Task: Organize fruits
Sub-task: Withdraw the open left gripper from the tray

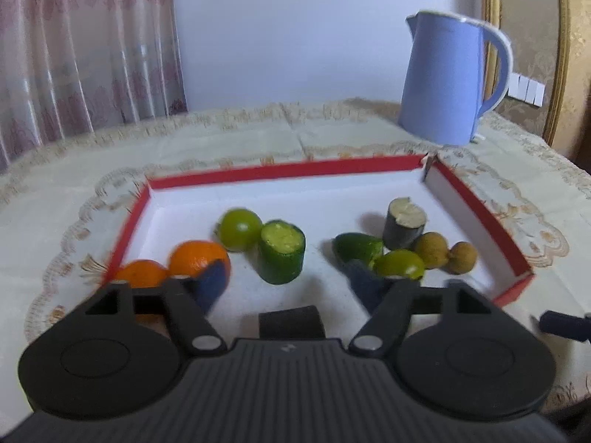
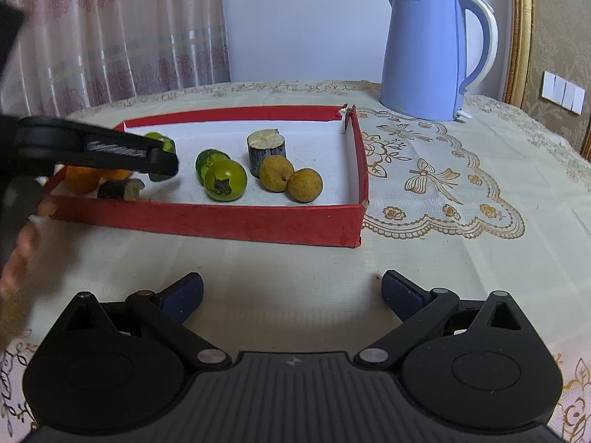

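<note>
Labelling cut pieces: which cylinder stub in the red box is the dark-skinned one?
The dark grey stub by the two brown longans, towards the kettle end. The other stub has green skin and stands mid-box.

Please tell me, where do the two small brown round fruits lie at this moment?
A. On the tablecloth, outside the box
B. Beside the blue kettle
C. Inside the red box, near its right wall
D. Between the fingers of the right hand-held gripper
C: the two small brown round fruits lie side by side on the white floor of the red box, close to its right wall.
</note>
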{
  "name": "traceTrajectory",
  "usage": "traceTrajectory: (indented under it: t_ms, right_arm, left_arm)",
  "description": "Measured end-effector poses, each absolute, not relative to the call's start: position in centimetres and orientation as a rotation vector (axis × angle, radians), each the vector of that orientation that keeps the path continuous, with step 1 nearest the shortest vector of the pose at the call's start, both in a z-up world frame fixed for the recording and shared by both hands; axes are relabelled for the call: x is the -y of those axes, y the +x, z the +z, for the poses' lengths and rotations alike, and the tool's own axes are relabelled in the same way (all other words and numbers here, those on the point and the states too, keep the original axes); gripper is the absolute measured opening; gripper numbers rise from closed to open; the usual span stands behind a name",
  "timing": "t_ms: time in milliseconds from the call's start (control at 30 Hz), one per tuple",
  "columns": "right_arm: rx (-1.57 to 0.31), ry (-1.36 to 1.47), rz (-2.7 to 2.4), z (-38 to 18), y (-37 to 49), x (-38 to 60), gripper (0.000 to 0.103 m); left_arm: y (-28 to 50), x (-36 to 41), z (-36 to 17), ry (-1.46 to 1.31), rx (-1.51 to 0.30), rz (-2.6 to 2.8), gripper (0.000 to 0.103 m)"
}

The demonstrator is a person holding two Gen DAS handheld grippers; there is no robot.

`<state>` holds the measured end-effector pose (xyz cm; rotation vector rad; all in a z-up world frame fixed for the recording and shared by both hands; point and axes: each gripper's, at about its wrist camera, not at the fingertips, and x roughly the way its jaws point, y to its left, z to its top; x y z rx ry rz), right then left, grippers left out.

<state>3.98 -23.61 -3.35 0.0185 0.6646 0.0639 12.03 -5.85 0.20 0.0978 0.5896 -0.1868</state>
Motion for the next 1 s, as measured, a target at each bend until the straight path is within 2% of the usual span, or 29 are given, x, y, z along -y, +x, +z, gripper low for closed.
traceTrajectory:
  t_ms: [33, 67, 167, 367, 1000]
  right_arm:
    - [-0.66, 0.036, 0.06, -3.3, 3.9, 23.9, 0.103]
    - [-0.657, 0.051, 0.061, -3.2, 3.8, 24.1, 0.103]
    - [-0.646, 0.086, 0.052, -3.1, 3.5, 24.6, 0.103]
    - [-0.648, 0.161, 0.074, -2.1, 2.9, 24.1, 0.103]
    - [-0.556, 0.079, -0.048, 1.3, 1.5, 19.9, 0.103]
  left_arm:
    - [11.2, 5.9, 0.5, 0.12, -0.557, -0.166, 0.1]
    - [10.4, 5.8, 0.8, 0.138, -0.518, -0.146, 0.101]
    - [8.6, 5.2, 1.6, 0.149, -0.478, -0.124, 0.101]
    - [6.0, 2.9, 2.4, 0.05, -0.53, -0.111, 0.103]
    - [0.7, 0.7, 4.0, 0.021, -0.525, -0.041, 0.103]
